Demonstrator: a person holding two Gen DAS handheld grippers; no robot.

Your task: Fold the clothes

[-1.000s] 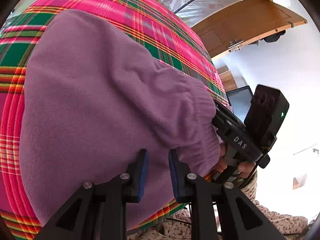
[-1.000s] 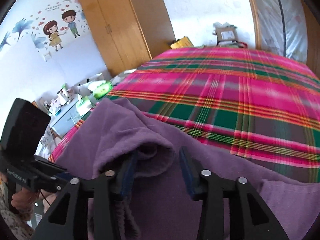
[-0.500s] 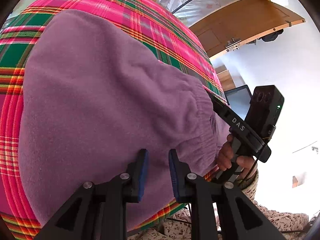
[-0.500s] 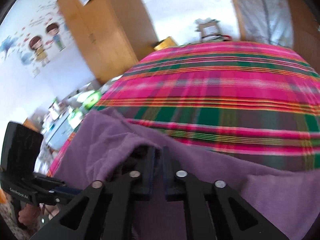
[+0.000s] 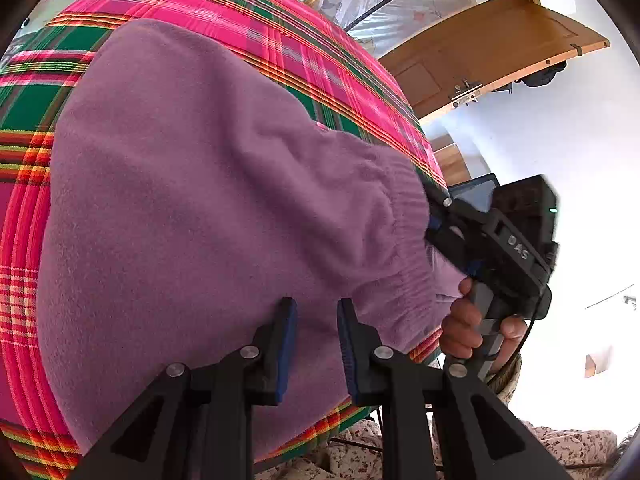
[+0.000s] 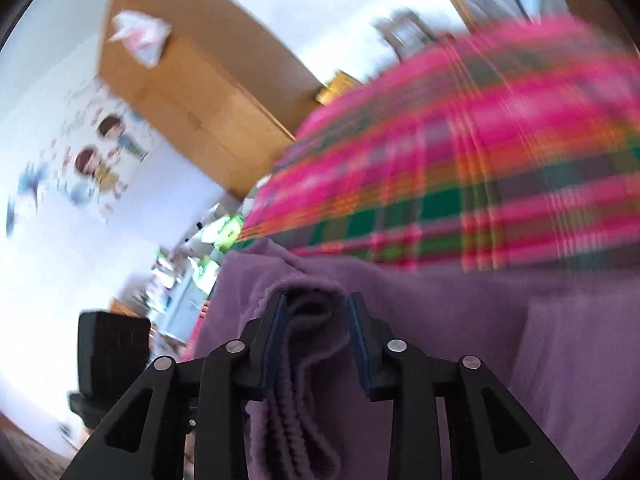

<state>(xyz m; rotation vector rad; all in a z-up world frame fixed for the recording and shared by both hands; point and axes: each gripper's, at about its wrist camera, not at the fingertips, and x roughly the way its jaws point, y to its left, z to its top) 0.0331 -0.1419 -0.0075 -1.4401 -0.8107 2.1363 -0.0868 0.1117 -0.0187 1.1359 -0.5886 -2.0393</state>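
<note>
Both wrist cameras face forward, close over the same purple garment [image 5: 208, 208].

Garment [image 5: 208, 208]: plain purple fleece. Bedspread [image 5: 280, 36]: plaid of pink, green, orange, yellow. Hand-held gripper [image 5: 314, 344]: black, blue pads [image 5: 289, 344]. Wardrobe [image 6: 192, 96]: tan wood. Wall [image 6: 52, 240]: white, cartoon stickers [image 6: 100, 160].

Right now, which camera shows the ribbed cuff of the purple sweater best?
The left wrist view. There the ribbed cuff is sharp and seen along its gathered edge, with the right gripper at its end. The right wrist view shows only a bunched piece of the cuff between its fingers, and the picture is blurred by motion.
</note>
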